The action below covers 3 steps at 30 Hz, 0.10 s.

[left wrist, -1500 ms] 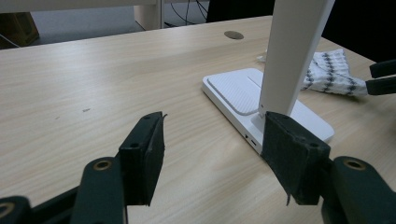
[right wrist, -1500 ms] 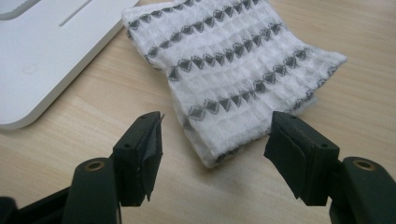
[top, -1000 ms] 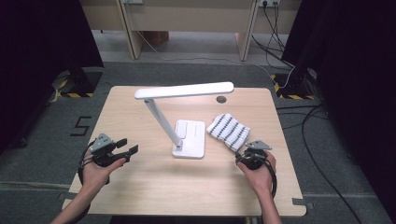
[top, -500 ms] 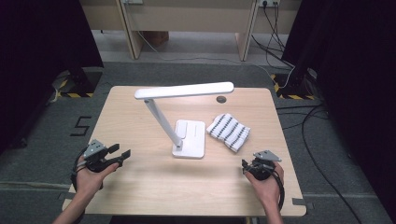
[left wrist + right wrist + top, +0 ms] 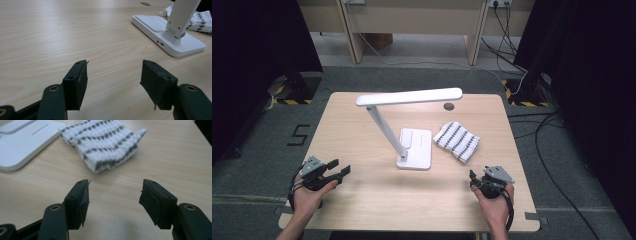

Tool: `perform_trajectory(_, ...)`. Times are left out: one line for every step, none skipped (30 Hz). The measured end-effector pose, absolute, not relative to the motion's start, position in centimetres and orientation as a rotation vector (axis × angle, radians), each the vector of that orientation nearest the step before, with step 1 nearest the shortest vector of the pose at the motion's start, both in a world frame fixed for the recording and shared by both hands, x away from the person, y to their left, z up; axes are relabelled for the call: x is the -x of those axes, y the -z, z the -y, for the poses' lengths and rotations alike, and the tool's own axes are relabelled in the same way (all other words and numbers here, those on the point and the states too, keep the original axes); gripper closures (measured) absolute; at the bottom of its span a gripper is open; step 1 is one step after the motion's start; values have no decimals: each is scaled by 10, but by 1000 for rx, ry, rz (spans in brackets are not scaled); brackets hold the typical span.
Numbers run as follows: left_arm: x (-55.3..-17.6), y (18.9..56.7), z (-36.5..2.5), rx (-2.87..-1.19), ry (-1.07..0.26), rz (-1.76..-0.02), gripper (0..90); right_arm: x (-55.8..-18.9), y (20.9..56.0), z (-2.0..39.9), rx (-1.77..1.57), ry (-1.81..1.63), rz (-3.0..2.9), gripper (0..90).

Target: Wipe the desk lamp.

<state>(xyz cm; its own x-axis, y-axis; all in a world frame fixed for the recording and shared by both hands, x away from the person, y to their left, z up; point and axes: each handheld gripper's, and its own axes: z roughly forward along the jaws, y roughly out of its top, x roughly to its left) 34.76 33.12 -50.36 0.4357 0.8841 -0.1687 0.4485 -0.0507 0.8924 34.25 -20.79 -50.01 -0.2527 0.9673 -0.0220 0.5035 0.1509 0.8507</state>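
A white desk lamp point(image 5: 412, 145) stands at the table's middle, its flat base point(image 5: 172, 35) toward the front and its long head stretched level above. Just right of the base lies a folded white cloth with dark stripes point(image 5: 457, 141) point(image 5: 105, 142). My left gripper point(image 5: 339, 169) point(image 5: 113, 82) is low over the table's front left, open, with bare wood between its jaws. At the front right my right gripper point(image 5: 473, 179) point(image 5: 113, 202) is open too, pointing toward the cloth a short way ahead, nothing between its jaws.
The wooden table point(image 5: 362, 125) has a round cable hole point(image 5: 449, 106) near its far edge. Grey carpet surrounds it, with cables point(image 5: 557, 145) on the floor at the right and a wooden desk's legs point(image 5: 352, 30) beyond.
Both hands have drawn back toward the table's near edge and sunk lower. The lamp and the cloth have stayed put.
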Motion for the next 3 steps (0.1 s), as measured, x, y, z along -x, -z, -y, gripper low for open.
perform_trajectory(-347,503,-332,-1673,-534,-1174,370,-342,500,207,-1393,-1013,-1834,388)
perform_trajectory(-347,503,-332,-1670,-532,-1177,368,-342,500,205,-1389,-1020,-1827,383)
perform_trajectory(-346,504,-333,-1669,-530,-1179,366,-342,500,204,-1380,-1021,-1828,379)
